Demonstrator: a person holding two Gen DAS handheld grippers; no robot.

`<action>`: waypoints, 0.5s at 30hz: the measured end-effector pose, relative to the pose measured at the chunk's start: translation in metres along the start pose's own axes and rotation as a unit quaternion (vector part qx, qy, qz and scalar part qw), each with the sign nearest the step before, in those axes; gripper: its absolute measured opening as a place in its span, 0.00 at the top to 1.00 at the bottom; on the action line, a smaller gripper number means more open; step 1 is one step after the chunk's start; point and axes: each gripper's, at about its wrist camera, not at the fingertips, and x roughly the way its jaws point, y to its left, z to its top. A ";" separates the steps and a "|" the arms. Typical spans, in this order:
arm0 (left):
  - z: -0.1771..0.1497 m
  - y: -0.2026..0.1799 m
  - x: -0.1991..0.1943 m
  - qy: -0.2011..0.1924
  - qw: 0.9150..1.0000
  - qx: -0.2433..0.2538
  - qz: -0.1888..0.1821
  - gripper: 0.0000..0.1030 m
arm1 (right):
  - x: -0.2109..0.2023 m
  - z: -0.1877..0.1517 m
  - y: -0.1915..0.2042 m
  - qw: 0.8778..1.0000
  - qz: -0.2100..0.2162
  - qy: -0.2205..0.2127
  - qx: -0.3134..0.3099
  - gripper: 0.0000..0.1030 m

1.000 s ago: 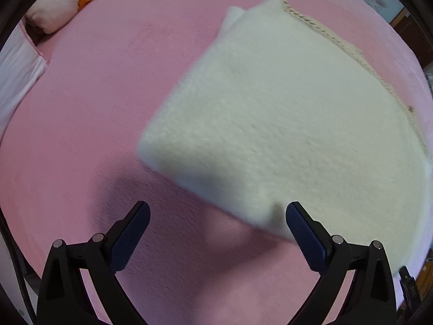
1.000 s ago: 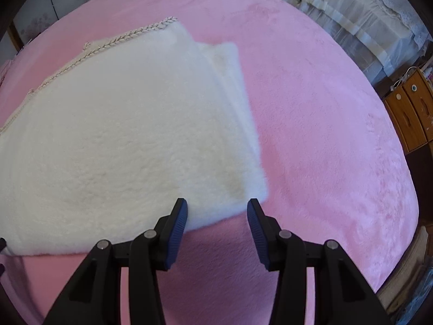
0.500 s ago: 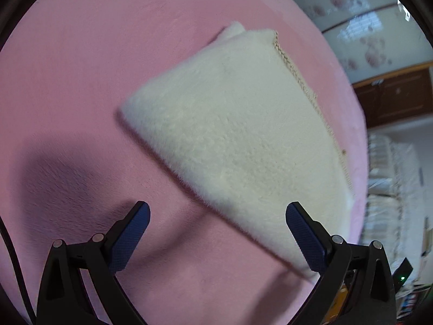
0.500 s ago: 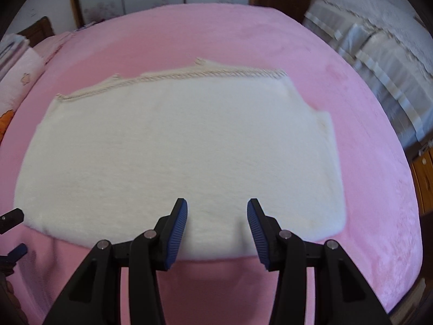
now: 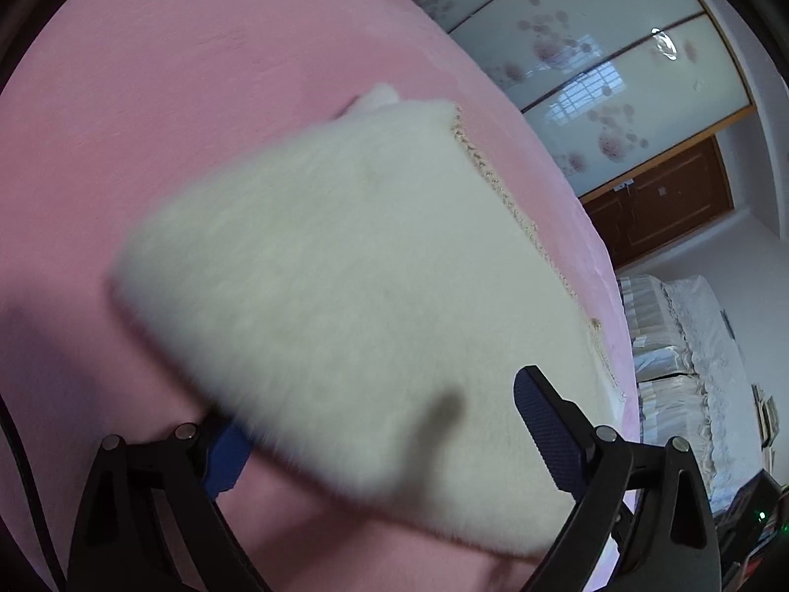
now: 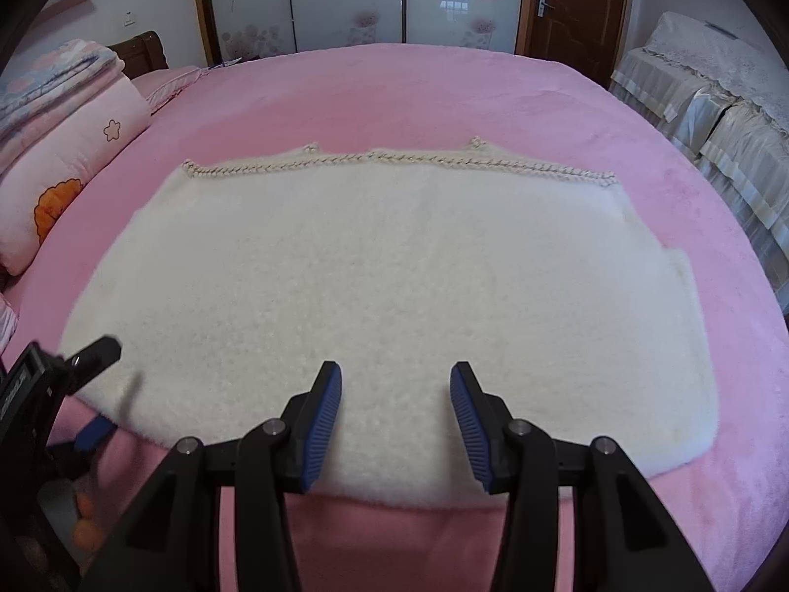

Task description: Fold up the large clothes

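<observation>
Black tool (image 6: 394,409) frames, blue ribbed pads (image 6: 323,414), silver screws (image 6: 274,427)

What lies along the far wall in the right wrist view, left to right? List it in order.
White wall with a socket → flower-patterned sliding panels → brown wooden door → furniture under a lace-edged cover.

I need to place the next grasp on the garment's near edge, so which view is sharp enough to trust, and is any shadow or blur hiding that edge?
Left wrist view: the white fleece garment is motion-blurred, its near edge smeared, and a small dark shadow falls on it by the left gripper. Right wrist view: sharp and evenly lit, braided trim crisp, only fisheye bending of the pink bed cover; trust this one.
</observation>
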 end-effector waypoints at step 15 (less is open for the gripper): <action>0.033 -0.014 0.029 -0.016 1.000 -0.006 -0.016 0.11 | 0.012 0.003 0.011 1.000 0.000 -0.022 0.014 0.55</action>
